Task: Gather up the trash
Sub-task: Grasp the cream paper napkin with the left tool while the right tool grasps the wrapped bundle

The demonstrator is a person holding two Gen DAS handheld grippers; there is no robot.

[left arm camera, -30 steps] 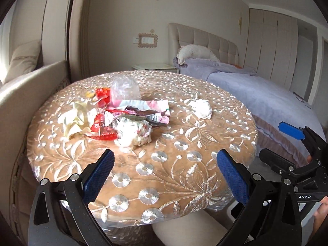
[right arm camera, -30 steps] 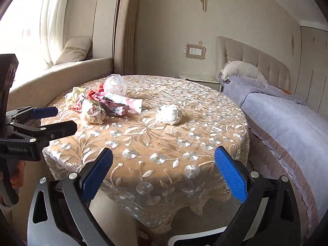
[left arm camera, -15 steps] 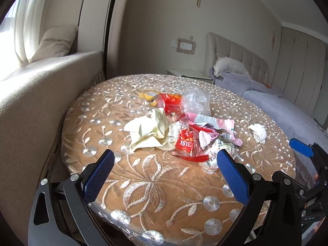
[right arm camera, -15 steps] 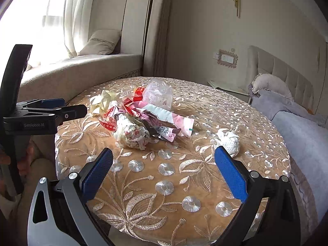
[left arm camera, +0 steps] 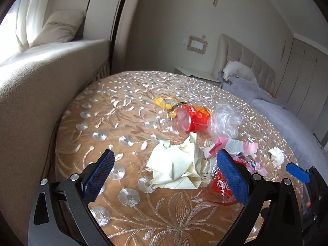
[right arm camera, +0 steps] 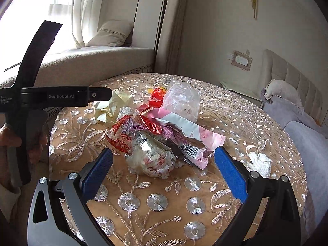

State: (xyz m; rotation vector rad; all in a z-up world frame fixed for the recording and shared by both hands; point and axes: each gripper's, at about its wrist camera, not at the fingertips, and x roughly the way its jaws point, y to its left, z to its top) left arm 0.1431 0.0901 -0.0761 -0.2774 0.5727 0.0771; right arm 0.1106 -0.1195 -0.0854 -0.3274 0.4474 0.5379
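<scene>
- Now, at a round table point(right arm camera: 235, 110) under an embroidered cloth, two hand-held grippers close on a pile of trash near its centre.
- Left gripper point(left arm camera: 164, 176): jaws spread wide, holding nothing; crumpled cream paper point(left arm camera: 176, 168) lies straight ahead between its fingers, its long side running across the gap.
- Right gripper point(right arm camera: 164, 170): equally wide, empty, with a balled printed wrapper point(right arm camera: 150, 158) squarely in front, the nearer pickup for this hand.
- Behind the ball, red wrappers point(right arm camera: 131, 132), a pink-and-white packet point(right arm camera: 190, 130) and a clear plastic bag point(right arm camera: 181, 101) overlap, likely to drag along.
- A white tissue wad point(right arm camera: 259, 163) sits apart toward the table's right edge.
- No bin is visible.
</scene>
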